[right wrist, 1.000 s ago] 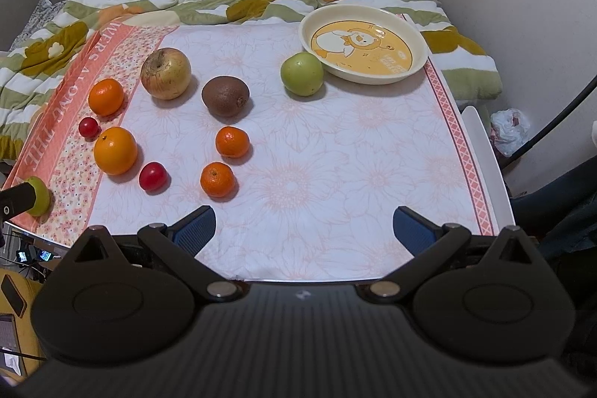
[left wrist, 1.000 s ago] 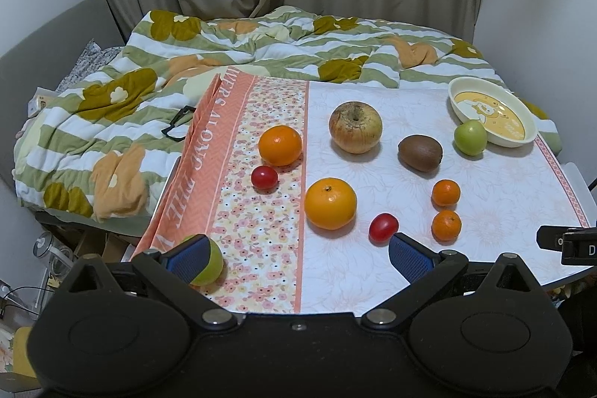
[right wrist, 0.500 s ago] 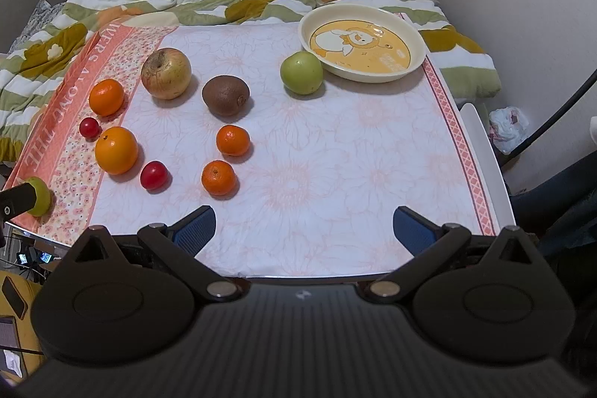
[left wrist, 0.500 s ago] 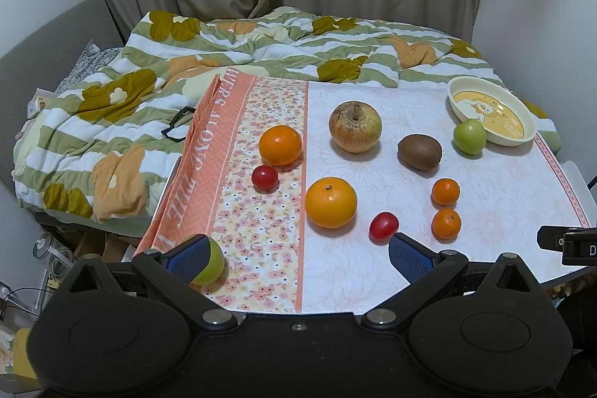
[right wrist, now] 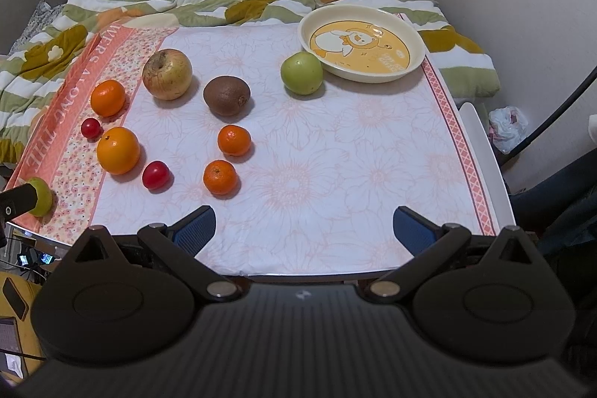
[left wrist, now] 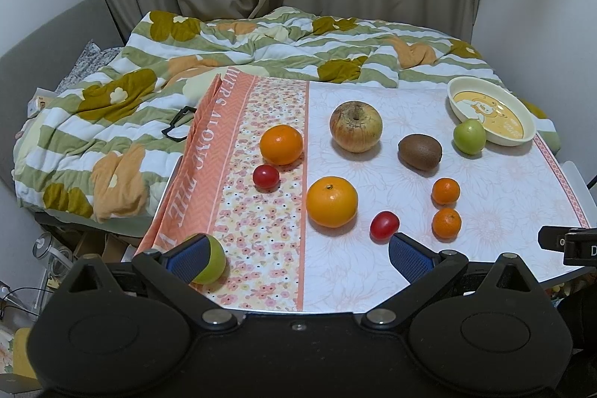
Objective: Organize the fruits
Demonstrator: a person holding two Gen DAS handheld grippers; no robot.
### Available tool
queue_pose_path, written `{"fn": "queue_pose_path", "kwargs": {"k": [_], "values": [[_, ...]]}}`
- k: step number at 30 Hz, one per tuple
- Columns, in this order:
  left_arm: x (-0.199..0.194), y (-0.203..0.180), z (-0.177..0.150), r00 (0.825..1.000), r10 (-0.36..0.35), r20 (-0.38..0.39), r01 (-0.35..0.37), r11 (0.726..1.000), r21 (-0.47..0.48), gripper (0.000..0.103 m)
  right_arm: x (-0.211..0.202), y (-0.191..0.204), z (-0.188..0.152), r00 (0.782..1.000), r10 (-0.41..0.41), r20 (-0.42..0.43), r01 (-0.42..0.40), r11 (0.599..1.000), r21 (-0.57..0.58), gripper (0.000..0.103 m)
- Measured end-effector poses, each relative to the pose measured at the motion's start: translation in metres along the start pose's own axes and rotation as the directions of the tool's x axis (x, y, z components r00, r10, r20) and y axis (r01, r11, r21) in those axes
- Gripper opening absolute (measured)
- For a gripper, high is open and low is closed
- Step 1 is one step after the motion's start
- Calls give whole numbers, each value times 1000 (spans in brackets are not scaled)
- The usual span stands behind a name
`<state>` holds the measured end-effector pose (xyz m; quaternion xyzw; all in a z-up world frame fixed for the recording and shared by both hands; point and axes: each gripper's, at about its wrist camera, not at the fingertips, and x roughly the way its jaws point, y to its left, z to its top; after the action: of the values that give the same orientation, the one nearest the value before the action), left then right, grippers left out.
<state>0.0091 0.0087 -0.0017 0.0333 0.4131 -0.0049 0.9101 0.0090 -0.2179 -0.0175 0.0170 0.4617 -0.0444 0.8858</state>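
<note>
Found the left gripper (left wrist: 298, 254) poised over the near edge of the table (left wrist: 503, 181), jaws spread wide, gripping nothing. Found the right gripper (right wrist: 304, 230) much the same: wide open, empty, over the near edge further right.

Saw a cream plate (right wrist: 367, 77) (cartoon duck printed inside) at the far right corner. Noted a green apple (right wrist: 301, 73) just beside its left rim, perhaps touching. Spotted a kiwi (right wrist: 226, 96) left of that, then a large yellowish apple (right wrist: 167, 74) towards the far edge.

Counted two mandarins (right wrist: 234, 140) (right wrist: 219, 177) near the middle, one in front of the other and slightly apart. Found a big orange (right wrist: 118, 150) left of them, with a red cherry tomato (right wrist: 155, 175) just beside it on the near side. Saw a second orange (right wrist: 108, 97) further back on the flowered strip of the cloth, and another cherry tomato (right wrist: 91, 128) between the two oranges.

Made out a small green fruit (left wrist: 212, 263) at the near left corner, partly hidden behind the left gripper's left finger; could not tell whether touching. Saw a striped quilt (left wrist: 224, 51) beyond the far edge.
</note>
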Motion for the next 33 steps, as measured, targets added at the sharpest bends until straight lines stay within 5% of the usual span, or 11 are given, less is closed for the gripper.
{"fn": "queue_pose_path", "kwargs": {"k": [33], "values": [[-15,10,-1,1000,-12,25,12,1000,11,103,-20,7,-2,1000,1,20,-1,999,37,103]]}}
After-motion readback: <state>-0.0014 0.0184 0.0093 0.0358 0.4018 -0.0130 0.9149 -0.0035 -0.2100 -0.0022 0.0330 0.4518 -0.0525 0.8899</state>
